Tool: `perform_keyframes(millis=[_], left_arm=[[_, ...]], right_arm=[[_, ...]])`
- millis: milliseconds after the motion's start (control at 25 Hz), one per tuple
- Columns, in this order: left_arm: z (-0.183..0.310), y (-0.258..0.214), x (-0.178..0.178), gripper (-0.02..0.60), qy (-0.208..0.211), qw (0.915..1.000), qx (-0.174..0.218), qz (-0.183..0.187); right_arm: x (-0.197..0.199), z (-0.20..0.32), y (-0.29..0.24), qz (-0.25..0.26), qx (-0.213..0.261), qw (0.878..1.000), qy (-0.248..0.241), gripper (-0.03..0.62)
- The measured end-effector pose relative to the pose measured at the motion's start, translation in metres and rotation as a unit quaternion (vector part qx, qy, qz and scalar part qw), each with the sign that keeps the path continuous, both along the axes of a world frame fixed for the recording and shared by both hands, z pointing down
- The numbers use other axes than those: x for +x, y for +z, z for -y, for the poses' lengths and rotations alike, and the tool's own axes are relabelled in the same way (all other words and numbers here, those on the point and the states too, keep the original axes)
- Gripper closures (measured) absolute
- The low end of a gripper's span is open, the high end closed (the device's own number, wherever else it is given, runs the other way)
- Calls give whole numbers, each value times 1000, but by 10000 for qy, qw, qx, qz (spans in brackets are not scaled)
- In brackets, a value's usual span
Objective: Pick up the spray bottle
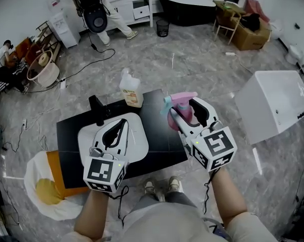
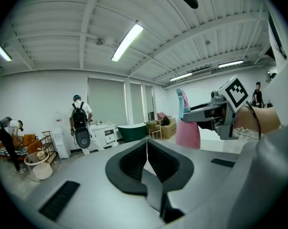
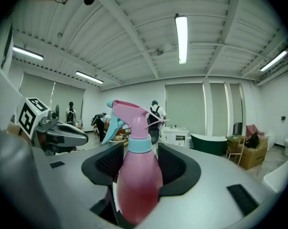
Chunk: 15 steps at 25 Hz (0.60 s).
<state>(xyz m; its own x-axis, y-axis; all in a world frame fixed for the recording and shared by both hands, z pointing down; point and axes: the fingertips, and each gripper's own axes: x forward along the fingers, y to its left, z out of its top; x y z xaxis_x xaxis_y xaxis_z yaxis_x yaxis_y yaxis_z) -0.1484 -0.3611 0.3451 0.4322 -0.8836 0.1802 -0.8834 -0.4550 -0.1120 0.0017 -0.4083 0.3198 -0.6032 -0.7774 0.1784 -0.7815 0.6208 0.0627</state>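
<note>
Clamped upright in the right gripper (image 1: pixel 186 109): the spray bottle (image 3: pixel 136 180), pink body, pale blue collar and trigger. Seen at centre right of the head view, up off the black table (image 1: pixel 162 140), and dead centre in the right gripper view with only ceiling and far room behind it. Gripped low on the fat part of the body, both dark pads pressed against its sides; most likely done so to keep the head vertical, the trigger untouched and the weight hanging below the pads. Judged from that: pick-up as good as done.

To the lower left of the head view, the left gripper (image 1: pixel 120 127), jaws closed on each other with nothing between them; apparently parked out of the way, no part in the hold.

At the table's far edge, upper centre of the head view, a second bottle (image 1: pixel 131 91), white with an orange label, standing well apart from the pink one.

No print visible on the pink bottle. Orange label too small to read. Only black-and-white square markers on both gripper cubes, no letters.
</note>
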Motion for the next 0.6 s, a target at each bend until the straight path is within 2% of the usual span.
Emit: perform_keyframes(millis=[160,320,440,600], left_arm=[[-16,-43,-3,558,34,9993,352,-136],[-30,-73,-5,558,48,9978,648,-160],[-42,-88,-5,558,16,9971,728,-240],[-54,-82,-4,558,41,9974,719,-62]], right_arm=[[0,-24,-50,203,364,9989,-234,344],[6,-47,-76,260,591,9974,-323,344],[11,-65,-86,292,658,9968,-339,344],[22,-83,-87,298,679,9968,-291,345]])
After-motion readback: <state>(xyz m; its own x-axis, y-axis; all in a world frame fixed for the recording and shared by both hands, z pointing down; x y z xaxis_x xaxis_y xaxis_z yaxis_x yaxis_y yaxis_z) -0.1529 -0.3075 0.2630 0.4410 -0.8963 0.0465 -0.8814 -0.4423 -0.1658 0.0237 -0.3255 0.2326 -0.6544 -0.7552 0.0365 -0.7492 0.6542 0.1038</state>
